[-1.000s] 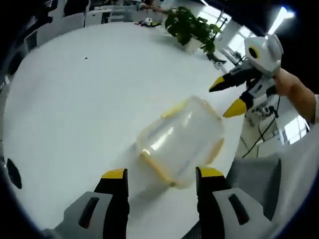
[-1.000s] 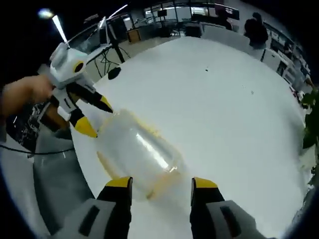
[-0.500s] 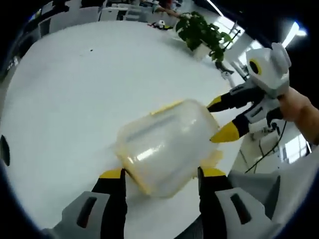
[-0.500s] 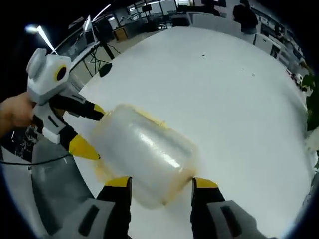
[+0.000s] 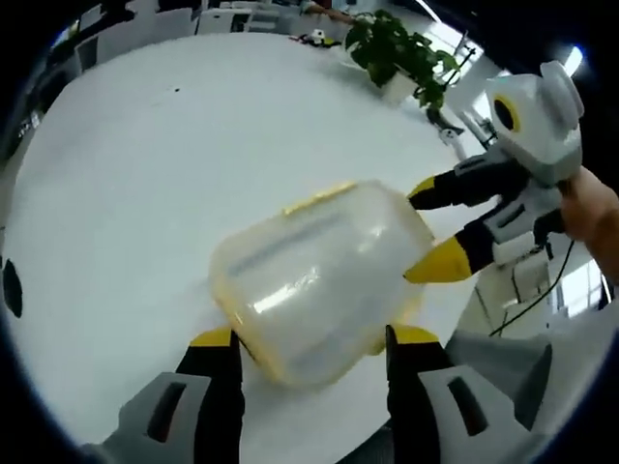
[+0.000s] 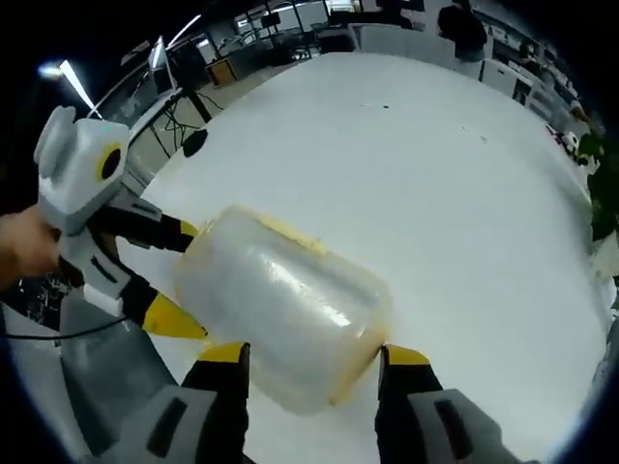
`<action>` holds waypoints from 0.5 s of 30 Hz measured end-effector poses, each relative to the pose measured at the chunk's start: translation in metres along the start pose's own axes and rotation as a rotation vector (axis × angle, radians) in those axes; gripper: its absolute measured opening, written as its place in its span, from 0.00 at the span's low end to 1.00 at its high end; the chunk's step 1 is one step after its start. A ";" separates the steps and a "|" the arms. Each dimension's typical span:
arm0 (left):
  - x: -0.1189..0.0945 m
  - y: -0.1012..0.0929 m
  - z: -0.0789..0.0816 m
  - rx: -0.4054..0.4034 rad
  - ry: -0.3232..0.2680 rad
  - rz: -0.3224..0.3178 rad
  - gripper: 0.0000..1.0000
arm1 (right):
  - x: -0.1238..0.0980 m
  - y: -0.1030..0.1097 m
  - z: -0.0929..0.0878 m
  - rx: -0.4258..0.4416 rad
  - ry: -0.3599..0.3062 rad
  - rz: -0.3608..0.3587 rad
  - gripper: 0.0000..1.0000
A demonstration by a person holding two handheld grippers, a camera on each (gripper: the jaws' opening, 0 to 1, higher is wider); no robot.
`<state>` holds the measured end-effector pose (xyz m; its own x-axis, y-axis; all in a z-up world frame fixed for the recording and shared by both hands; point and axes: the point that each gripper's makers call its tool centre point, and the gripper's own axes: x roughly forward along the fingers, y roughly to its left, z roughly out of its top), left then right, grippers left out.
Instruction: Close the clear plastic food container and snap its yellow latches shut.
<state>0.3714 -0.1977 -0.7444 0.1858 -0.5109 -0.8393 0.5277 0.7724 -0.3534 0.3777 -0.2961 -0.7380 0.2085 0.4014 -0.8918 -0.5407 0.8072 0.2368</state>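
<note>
A clear plastic food container (image 5: 319,280) with a yellow rim and latches lies on the white table (image 5: 126,184), its lid on. My left gripper (image 5: 314,346) is open, its yellow-tipped jaws straddling the container's near end. My right gripper (image 5: 426,230) comes in from the right, open, with its jaws around the opposite end. In the right gripper view the container (image 6: 285,304) sits between my right gripper's (image 6: 311,358) spread jaws, and the left gripper (image 6: 184,275) brackets its far end. I cannot tell whether any jaw touches the plastic.
A potted plant (image 5: 397,48) stands at the table's far edge. The table's edge runs just behind the container, with cables and stands (image 6: 184,106) beyond it. A person's hand (image 5: 592,208) holds the right gripper. Wide bare tabletop (image 6: 435,174) lies beyond the container.
Both grippers have closed in on the container from opposite ends, so it now lies between each pair of jaws. The jaw gaps are unchanged.
</note>
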 end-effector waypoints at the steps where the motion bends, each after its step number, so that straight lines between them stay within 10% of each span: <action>1: 0.000 -0.001 0.000 0.007 0.007 -0.004 0.57 | 0.000 0.000 0.000 -0.001 0.004 -0.001 0.51; 5: 0.000 -0.001 -0.012 -0.020 0.113 -0.008 0.56 | 0.006 0.016 0.000 0.107 0.031 0.045 0.51; 15: 0.007 -0.001 -0.007 -0.065 0.085 -0.049 0.55 | 0.009 0.002 0.002 0.071 0.052 0.013 0.51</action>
<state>0.3663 -0.1999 -0.7530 0.0882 -0.5168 -0.8515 0.4793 0.7714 -0.4185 0.3796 -0.2901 -0.7445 0.1582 0.3909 -0.9068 -0.4833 0.8315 0.2741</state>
